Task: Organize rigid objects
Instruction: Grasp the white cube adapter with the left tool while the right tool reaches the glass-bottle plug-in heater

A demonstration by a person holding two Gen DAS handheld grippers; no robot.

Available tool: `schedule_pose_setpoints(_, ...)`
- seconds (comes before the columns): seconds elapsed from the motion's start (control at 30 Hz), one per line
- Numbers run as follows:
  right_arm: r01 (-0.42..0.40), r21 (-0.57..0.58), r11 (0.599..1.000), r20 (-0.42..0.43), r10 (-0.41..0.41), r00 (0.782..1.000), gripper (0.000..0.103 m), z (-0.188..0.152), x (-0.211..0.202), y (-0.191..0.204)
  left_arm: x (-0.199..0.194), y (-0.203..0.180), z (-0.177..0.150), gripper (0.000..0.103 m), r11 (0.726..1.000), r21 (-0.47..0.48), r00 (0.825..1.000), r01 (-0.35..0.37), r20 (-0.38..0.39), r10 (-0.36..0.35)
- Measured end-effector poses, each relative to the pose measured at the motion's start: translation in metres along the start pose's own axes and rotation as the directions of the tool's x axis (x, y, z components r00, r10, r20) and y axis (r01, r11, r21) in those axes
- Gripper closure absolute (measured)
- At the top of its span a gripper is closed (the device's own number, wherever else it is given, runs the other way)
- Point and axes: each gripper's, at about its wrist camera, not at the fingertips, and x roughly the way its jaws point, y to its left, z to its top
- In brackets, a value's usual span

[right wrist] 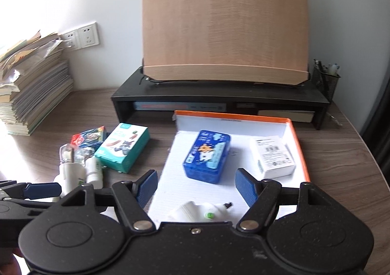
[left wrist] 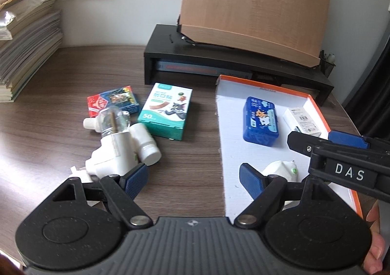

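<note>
Wood desk [right wrist: 341, 177], orange-rimmed tray [right wrist: 299, 153] w/ blue case [right wrist: 207, 155], white box [right wrist: 273, 155]

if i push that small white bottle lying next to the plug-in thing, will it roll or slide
The white bottle lies on its side and looks round, so it would probably roll rather than slide. It rests against the plug-in unit, which may block it that way. It seems small plastic, likely light.
</note>
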Motion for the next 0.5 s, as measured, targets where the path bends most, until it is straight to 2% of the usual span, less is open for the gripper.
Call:
schedule_pose_setpoints(0.33, -0.063, -0.051, 0.997, -0.023, 0.062, 0.998, 0.019, 0.000, 0.012, 0.034, -0.006, 0.033, -0.007, 0.019, 0.998, -0.048, 0.999, -0.047, -0.001, 0.047)
schedule_pose_setpoints(0.5, -0.087, -0.071, 0.994, -0.032, 0.084, 0.996, 0.019, -0.001, 0.017, 0.046, -0.007, 0.054, -0.014, 0.018, 0.993, -0.064, 0.994, -0.104, 0.011, 0.105)
